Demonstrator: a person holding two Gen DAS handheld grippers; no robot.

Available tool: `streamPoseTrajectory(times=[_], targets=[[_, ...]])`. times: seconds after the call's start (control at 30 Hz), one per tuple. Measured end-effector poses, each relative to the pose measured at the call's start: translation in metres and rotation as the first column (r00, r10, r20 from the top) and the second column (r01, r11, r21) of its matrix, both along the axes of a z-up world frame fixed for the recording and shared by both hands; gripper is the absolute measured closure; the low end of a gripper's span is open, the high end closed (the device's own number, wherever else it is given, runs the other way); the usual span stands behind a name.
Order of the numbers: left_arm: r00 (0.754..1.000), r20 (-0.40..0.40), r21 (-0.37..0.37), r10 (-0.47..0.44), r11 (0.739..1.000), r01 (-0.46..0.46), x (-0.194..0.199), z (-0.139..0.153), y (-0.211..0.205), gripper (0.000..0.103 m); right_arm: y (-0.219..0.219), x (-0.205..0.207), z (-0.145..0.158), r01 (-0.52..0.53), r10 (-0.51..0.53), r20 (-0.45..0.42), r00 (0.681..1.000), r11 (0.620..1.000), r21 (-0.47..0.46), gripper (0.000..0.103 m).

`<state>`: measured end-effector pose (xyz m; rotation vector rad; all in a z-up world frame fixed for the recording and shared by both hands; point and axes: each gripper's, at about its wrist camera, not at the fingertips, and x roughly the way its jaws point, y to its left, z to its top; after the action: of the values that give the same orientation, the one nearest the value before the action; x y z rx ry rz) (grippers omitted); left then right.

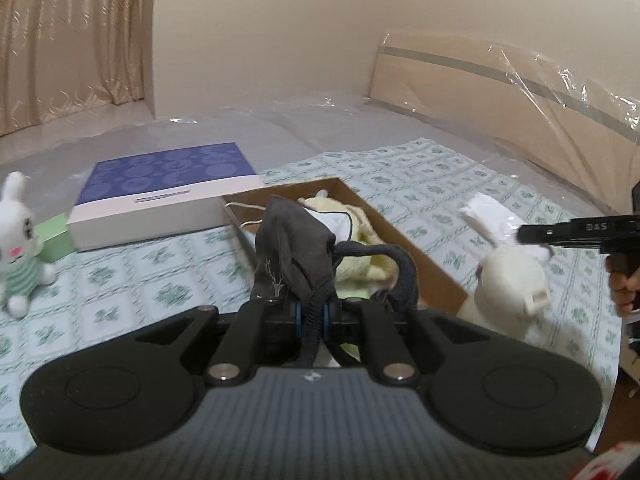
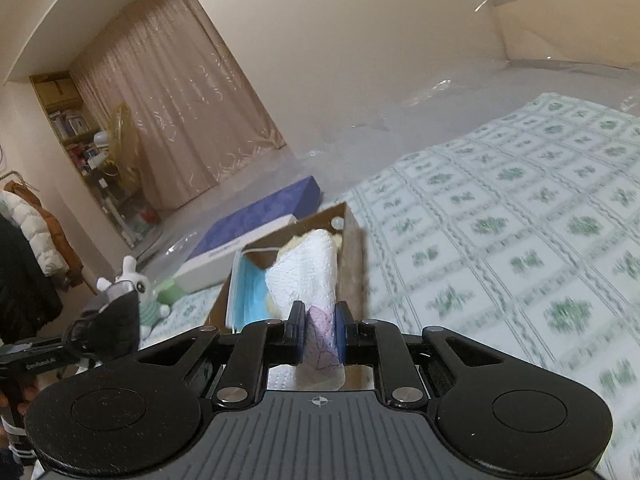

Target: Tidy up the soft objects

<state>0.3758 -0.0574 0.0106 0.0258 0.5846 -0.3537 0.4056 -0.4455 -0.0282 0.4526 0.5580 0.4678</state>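
My left gripper [image 1: 311, 314] is clamped on a dark grey mask [image 1: 294, 248] by its cord, above the cardboard box [image 1: 404, 240]; my right gripper [image 2: 319, 334], at 3 o'clock, pinches a white quilted tissue pack [image 2: 308, 276]

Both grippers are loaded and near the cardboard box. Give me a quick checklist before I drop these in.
1. Left gripper shut on the dark mask, by its ear loop: ok.
2. Right gripper shut on the white paper towel: ok.
3. Cardboard box open, no lid on it: ok.
4. Room left in the box: cannot tell; a yellow plush and a blue mask already lie inside.
5. White plush toy beside the box, near the right gripper's path: not ok.
6. Blue-lidded box beside the cardboard box, clear of its opening: ok.
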Motion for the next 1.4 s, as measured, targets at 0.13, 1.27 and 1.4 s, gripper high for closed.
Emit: streamPoseTrajectory(times=[0.13,1.27,1.4], targets=[[1.000,-0.029,-0.028,-0.006,1.000,0.006,0.041,-0.001,-0.016,0.094,0.015,0.044,-0.001,-0.046,0.046,-0.004,0.999,0.999,0.014,0.088],[0.935,-0.332,0.072,0.122,0.992,-0.104,0.201,-0.093,-0.059,0.059,0.122,0.174,-0.053,-0.307,0.290,-0.101,0.952,0.910,-0.277,0.054],[0.949,-0.304,0.058,0.089,0.995,-0.075,0.188,-0.075,-0.055,0.054,0.116,0.162,-0.041,-0.306,0.299,-0.066,0.952,0.920,-0.245,0.049]])
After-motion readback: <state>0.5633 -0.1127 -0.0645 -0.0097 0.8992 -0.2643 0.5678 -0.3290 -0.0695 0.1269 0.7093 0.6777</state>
